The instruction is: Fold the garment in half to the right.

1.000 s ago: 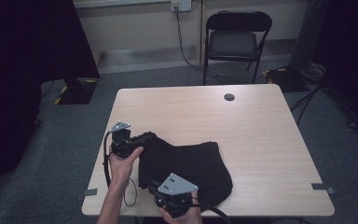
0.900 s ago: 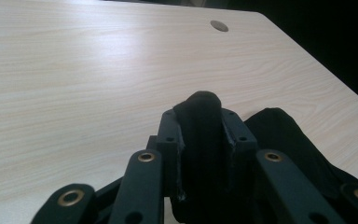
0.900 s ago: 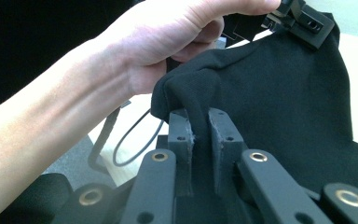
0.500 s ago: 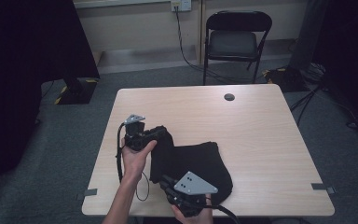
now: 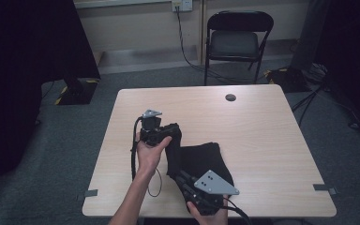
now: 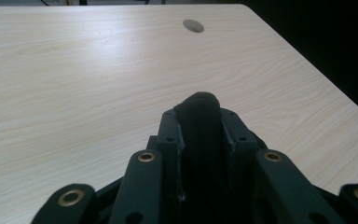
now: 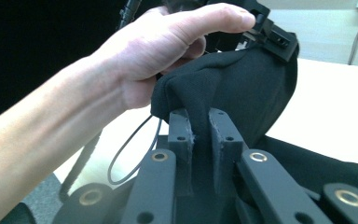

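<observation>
Jaws of both grippers pinch the same black cloth (image 5: 201,159), which lies on the near half of the tabletop (image 5: 262,126). Compared with a second ago, the left gripper (image 5: 171,133) has carried its edge of the cloth from the table's 9 o'clock side inward and toward 12 o'clock, so that side now stands lifted and doubled over rather than spread flat; I judge a fold is under way, with the raised flap yet to be laid down.

In the left gripper view, the left gripper (image 6: 199,116) has its jaws nearly together, clamping a thick roll of cloth (image 6: 200,135) that bulges past the tips. At 6 o'clock, near the table's edge, the right gripper (image 5: 180,176) grips the cloth's near part; in its own view the right gripper (image 7: 200,123) has its jaws set narrow on a peaked pleat of cloth (image 7: 233,88).
</observation>
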`<control>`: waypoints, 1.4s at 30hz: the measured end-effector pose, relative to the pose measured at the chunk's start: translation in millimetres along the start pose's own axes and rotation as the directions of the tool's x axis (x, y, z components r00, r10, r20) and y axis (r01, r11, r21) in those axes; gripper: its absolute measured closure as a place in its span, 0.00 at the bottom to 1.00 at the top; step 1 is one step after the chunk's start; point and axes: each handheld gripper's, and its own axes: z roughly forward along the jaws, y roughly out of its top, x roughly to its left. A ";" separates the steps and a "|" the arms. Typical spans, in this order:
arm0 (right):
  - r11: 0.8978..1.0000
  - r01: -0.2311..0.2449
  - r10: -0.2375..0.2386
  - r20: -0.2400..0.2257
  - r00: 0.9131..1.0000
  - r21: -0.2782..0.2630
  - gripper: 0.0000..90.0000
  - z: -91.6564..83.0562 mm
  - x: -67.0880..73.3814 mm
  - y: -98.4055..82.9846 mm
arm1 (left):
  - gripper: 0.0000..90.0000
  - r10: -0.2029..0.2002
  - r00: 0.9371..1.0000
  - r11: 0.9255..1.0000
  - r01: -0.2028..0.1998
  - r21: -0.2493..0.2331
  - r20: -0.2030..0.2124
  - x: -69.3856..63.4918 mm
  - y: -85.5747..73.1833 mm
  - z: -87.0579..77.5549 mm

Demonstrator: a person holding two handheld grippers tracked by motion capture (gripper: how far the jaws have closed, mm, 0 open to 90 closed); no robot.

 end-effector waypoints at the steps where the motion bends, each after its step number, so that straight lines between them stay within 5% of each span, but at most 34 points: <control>1: 1.000 -0.011 0.011 0.017 1.000 -0.002 0.90 -2.9 -5.0 -2.5 | 0.81 0.002 1.000 1.000 -0.002 0.008 0.001 -0.9 -0.4 4.0; 10: 0.999 -0.033 0.032 0.077 0.997 0.011 0.90 -13.8 -24.9 -15.6 | 0.81 0.019 1.000 0.999 -0.019 0.034 -0.001 -12.6 -3.5 27.1; 19: 0.999 -0.009 0.004 0.136 0.991 0.037 0.90 -25.1 -35.6 -24.7 | 0.80 0.047 0.999 0.997 -0.048 0.052 0.018 -24.9 -5.5 42.9; 42: 0.988 -0.026 -0.011 0.243 0.970 0.149 0.90 -33.9 -60.4 -67.8 | 0.79 0.028 0.999 0.991 -0.033 0.133 0.035 -37.7 -28.3 94.5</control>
